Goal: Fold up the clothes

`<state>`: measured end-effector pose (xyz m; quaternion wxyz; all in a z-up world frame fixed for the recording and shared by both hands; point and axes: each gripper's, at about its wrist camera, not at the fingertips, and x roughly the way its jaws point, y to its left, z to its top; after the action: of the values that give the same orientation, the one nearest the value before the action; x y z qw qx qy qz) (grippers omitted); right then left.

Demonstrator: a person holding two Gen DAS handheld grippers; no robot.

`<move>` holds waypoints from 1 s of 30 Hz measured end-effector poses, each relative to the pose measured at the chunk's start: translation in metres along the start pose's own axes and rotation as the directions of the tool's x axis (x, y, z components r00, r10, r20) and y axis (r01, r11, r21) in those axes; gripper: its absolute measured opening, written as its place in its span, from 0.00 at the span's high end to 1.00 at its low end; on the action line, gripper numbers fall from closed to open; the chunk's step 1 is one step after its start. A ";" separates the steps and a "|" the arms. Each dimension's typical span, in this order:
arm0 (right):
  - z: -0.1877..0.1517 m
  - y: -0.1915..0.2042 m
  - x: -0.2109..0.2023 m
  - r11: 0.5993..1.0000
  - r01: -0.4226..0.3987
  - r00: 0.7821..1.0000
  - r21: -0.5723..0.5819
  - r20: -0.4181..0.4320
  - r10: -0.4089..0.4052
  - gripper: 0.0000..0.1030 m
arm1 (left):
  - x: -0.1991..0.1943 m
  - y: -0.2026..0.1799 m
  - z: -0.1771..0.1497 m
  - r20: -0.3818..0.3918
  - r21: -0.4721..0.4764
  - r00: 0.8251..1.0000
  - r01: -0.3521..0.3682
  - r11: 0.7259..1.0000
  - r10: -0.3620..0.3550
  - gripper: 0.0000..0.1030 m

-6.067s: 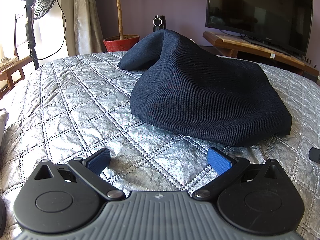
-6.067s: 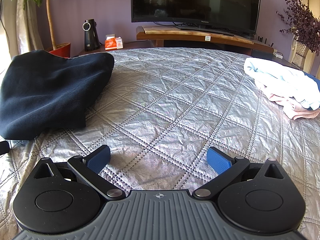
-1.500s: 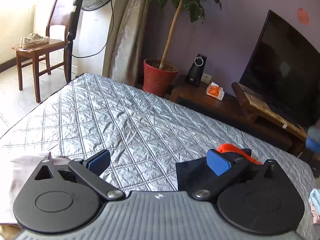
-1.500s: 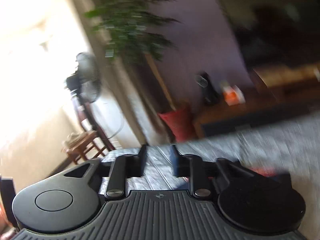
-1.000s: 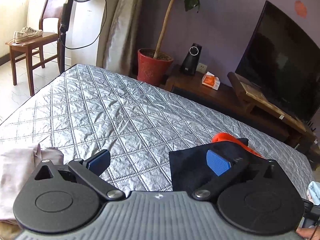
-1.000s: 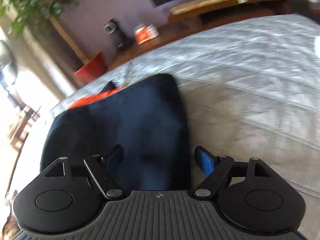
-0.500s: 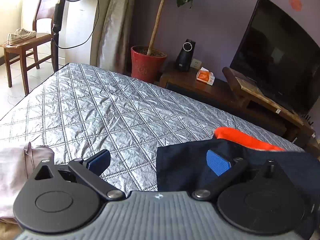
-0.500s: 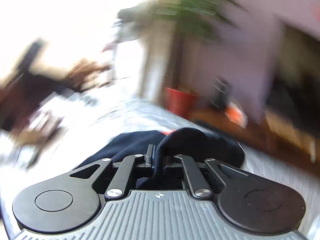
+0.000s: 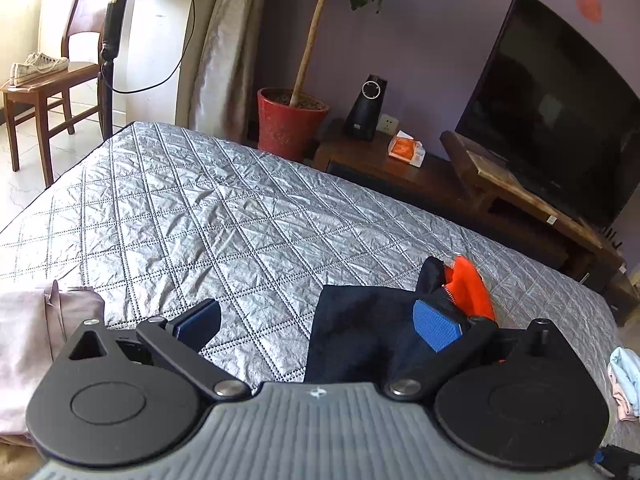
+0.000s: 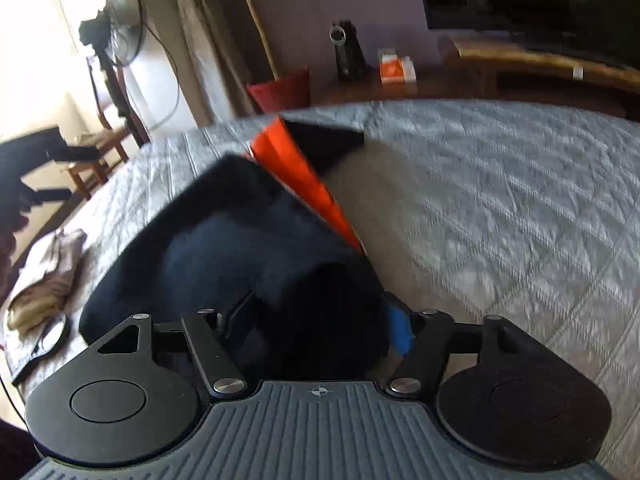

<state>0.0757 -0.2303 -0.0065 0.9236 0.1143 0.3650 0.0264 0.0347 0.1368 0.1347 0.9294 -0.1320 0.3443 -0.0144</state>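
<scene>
The garment (image 10: pixel 248 248) in front of me is dark navy, almost black, with a bright orange lining (image 10: pixel 304 184) showing along one edge. It lies bunched on the quilt (image 10: pixel 500 200) — thick, rounded folds rather than a flat spread — and one dark flap (image 10: pixel 324 140) sticks out past the far end of the orange strip. The nearest roll of cloth sits between my right jaws as they open. From my left side I see the same garment (image 9: pixel 360 328) low at the right, one straight navy edge on the quilt (image 9: pixel 200 208), the orange (image 9: pixel 468 284) peeking at its far end — the rest is hidden.
</scene>
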 end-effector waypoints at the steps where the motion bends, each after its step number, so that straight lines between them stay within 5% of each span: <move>1: -0.003 0.006 0.000 1.000 0.004 1.000 -0.030 0.000 -0.004 0.27 | 0.001 0.000 0.000 -0.002 0.002 1.000 0.001 1.000 -0.001 0.01; 6: -0.015 0.028 0.015 0.996 0.000 0.999 -0.092 -0.034 -0.003 0.05 | 0.003 -0.006 -0.003 -0.010 0.023 1.000 0.005 1.000 -0.005 0.01; 8: -0.014 0.026 0.020 0.999 -0.008 1.000 -0.037 0.007 0.008 0.06 | 0.004 -0.009 -0.005 -0.014 0.036 1.000 0.008 0.999 -0.008 0.01; 11: -0.009 0.014 0.030 0.999 -0.025 1.000 0.041 0.005 0.025 0.68 | 0.006 -0.012 -0.006 -0.020 0.044 1.000 0.012 0.999 -0.011 0.01; 14: -0.001 0.019 0.018 0.989 0.034 0.999 -0.143 0.009 -0.033 0.78 | 0.007 -0.013 -0.006 -0.022 0.045 1.000 0.018 0.999 -0.017 0.01; 16: 0.004 0.032 0.001 0.892 0.175 0.985 -0.418 0.073 -0.159 0.80 | 0.007 -0.014 -0.006 -0.023 0.048 1.000 0.021 0.999 -0.020 0.01; 18: 0.009 0.044 -0.018 0.695 0.332 0.943 -0.638 0.200 -0.267 0.80 | 0.007 -0.014 -0.006 -0.024 0.053 1.000 0.020 0.998 -0.019 0.01; 20: 0.014 0.046 -0.032 0.499 0.481 0.873 -0.721 0.345 -0.344 0.79 | 0.008 -0.015 -0.006 -0.024 0.055 1.000 0.017 0.998 -0.015 0.01; 22: 0.027 0.039 -0.034 0.426 0.562 0.813 -0.709 0.381 -0.439 0.71 | 0.008 -0.014 -0.006 -0.024 0.051 1.000 0.014 0.999 -0.013 0.01; 25: 0.041 0.039 -0.063 0.669 0.477 0.876 -0.570 0.366 -0.312 0.55 | 0.007 -0.014 -0.005 -0.020 0.049 1.000 0.016 0.999 -0.016 0.01; 27: 0.040 0.048 -0.059 0.797 0.275 0.957 -0.537 0.234 -0.172 0.12 | 0.007 -0.013 -0.005 -0.019 0.047 1.000 0.011 0.999 -0.011 0.01; 30: 0.015 0.081 -0.032 0.818 0.073 0.995 -0.570 0.093 -0.024 0.15 | 0.007 -0.011 -0.005 -0.021 0.042 1.000 0.014 0.999 -0.013 0.01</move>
<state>0.0652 -0.1584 0.0445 0.9297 -0.1767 0.3051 0.1065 0.0378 0.1243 0.1295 0.9283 -0.1144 0.3526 -0.0291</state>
